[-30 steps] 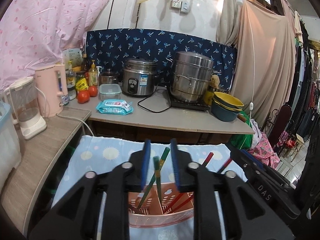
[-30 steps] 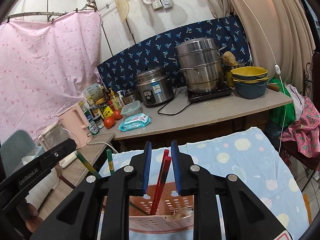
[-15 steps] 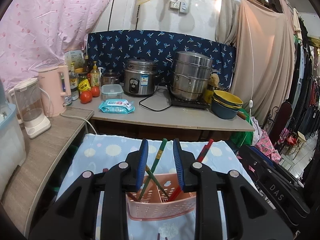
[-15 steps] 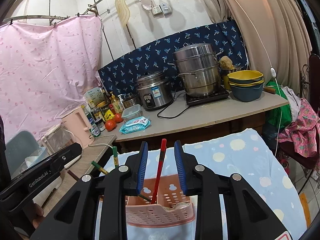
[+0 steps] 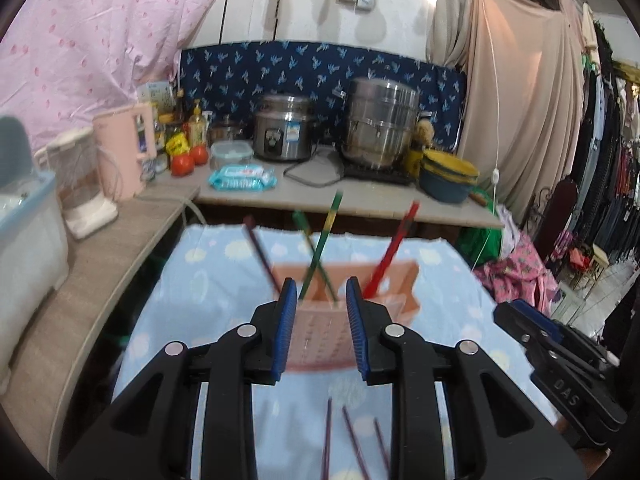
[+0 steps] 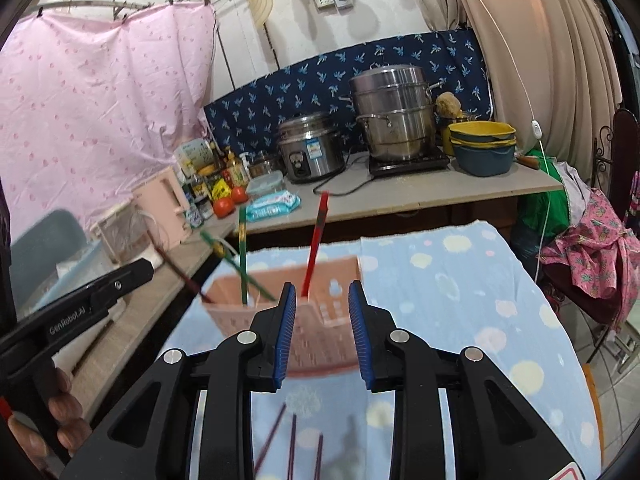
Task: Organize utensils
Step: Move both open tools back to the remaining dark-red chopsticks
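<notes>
A pink perforated basket [image 5: 320, 332] stands on the light blue dotted tablecloth [image 5: 200, 300]. In it lean two green chopsticks [image 5: 324, 240], a red chopstick [image 5: 394, 248] and a dark one [image 5: 260, 252]. My left gripper [image 5: 319, 292] hovers just short of the basket, open and empty. My right gripper [image 6: 322, 296] is open too, with the basket [image 6: 240, 308] and the red chopstick [image 6: 314, 248] beyond its tips. Three dark loose chopsticks [image 5: 348, 432] lie on the cloth below the grippers, blurred; the right wrist view shows the loose chopsticks [image 6: 292, 440] as well.
Behind the table runs a counter [image 5: 360, 200] with a rice cooker [image 5: 284, 128], a steamer pot [image 5: 380, 120], stacked bowls [image 5: 448, 176], a wipes pack [image 5: 242, 178], tomatoes and bottles. A pink kettle [image 5: 124, 148] and a blender stand on the left shelf. Clothes hang at right.
Both grippers have drawn back from the basket. The green and red chopsticks that stood between their jaws now rest in the basket, free. The loose chopsticks on the cloth have come into view.
</notes>
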The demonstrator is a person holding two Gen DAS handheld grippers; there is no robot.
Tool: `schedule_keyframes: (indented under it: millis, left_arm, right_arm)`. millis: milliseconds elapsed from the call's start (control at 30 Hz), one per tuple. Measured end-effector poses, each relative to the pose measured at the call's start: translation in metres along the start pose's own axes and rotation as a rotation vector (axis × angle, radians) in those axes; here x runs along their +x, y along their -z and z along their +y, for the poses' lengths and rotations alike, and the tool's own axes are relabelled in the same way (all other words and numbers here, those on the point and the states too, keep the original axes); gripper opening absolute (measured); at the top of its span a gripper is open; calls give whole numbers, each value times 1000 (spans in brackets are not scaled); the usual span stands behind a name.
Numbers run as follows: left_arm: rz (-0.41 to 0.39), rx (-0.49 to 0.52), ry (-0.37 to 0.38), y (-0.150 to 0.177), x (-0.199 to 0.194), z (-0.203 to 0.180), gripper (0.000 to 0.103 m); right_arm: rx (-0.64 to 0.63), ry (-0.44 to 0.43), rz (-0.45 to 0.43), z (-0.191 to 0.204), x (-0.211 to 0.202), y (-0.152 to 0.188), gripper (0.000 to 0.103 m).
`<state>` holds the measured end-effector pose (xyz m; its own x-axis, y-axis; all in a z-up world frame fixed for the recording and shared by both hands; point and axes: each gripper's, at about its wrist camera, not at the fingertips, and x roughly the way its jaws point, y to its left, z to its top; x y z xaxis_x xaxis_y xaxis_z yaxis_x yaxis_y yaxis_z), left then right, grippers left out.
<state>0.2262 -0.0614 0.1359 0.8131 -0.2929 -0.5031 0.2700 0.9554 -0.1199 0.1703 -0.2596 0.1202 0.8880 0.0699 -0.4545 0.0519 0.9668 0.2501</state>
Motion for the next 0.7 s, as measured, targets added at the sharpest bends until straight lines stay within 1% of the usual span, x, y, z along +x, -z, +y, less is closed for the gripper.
schedule_keyframes:
  millis: [133,267,367,533,700]
  left_arm:
    - [68,-3,-3,40,-5,6,25]
    - [128,-14,0,73,-9,8,25]
    - [161,-11,0,93,-12,7,25]
    - [221,-5,4,129,-14,5,25]
    - [281,-2,5,157,-15,3,25]
  right_arm:
    - [-14,16,47,1,-15,35,27]
    - [-9,36,95,-1,-25,66,27]
    - [-16,56,130,-2,-31,89,27]
    - [-11,67,192,-5,-40,123,27]
    - [10,56,263,-5,-43,157,27]
